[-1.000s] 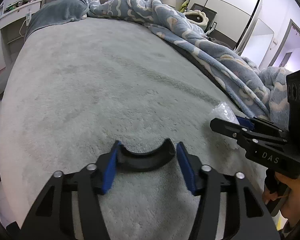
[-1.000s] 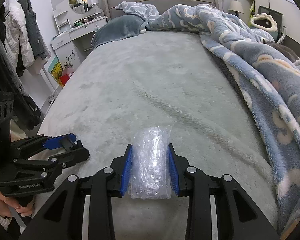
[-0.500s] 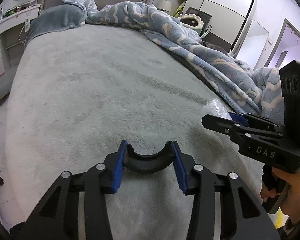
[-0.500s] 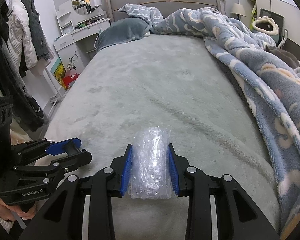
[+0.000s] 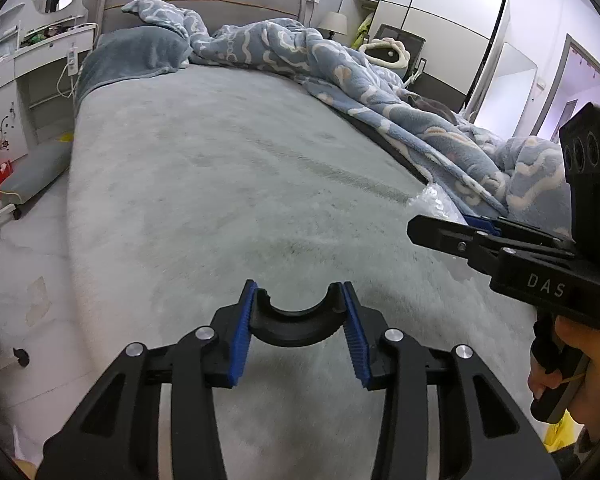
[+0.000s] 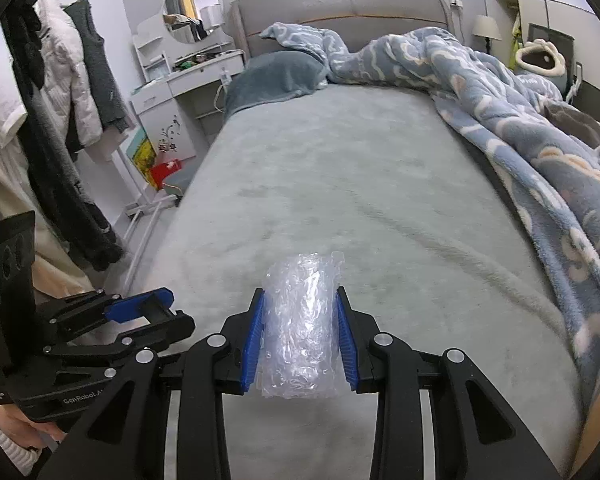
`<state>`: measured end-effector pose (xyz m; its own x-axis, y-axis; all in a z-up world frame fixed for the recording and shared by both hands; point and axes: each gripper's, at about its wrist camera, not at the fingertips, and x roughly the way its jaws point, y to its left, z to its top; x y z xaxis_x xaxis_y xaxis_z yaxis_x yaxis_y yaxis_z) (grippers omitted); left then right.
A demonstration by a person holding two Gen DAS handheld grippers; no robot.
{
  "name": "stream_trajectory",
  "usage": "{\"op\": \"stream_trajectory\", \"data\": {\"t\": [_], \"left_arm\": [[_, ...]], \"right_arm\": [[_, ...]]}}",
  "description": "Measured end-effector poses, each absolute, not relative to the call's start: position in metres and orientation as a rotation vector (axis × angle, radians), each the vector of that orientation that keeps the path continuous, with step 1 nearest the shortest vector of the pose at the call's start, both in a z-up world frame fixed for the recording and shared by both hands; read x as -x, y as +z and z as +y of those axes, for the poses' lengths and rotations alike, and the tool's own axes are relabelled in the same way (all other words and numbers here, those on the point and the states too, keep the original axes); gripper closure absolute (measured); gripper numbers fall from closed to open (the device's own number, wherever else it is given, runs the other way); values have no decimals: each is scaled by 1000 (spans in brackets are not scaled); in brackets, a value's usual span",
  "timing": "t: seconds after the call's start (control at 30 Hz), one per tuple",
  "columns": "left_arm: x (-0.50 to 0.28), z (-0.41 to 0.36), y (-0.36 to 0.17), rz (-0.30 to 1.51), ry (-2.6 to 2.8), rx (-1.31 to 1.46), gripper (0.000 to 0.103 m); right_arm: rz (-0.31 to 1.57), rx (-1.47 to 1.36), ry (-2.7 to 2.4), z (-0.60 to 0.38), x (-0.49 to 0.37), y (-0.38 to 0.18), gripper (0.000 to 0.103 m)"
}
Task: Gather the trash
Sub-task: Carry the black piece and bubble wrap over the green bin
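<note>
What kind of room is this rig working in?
A lived-in bedroom, almost certainly. A bed with a padded headboard fills the view, a rumpled blue blanket along one side. A white dressing table with a round mirror stands beside it, and clothes hang on a rack.

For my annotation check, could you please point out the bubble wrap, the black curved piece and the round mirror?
bubble wrap (image 6: 302, 328), right wrist view, middle.
black curved piece (image 5: 298, 322), left wrist view, arc's centre.
round mirror (image 6: 193, 12), right wrist view, glass.
</note>
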<state>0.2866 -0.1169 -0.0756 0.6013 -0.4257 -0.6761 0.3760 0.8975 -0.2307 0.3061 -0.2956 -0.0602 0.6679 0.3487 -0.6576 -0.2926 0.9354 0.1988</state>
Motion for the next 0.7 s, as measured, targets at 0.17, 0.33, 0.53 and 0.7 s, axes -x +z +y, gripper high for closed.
{"op": "stream_trajectory", "data": {"t": [0.17, 0.33, 0.53, 0.7], "left_arm": [[-267, -94, -70, 803, -445, 60, 60], [-251, -69, -67, 817, -405, 59, 60], [-237, -36, -71, 857, -347, 63, 59], [-226, -7, -78, 894, -298, 62, 59]], "right_arm": [[749, -85, 389, -273, -291, -56, 69], [752, -85, 421, -248, -278, -57, 69], [758, -75, 451, -219, -265, -60, 69], [763, -83, 480, -197, -255, -61, 69]]}}
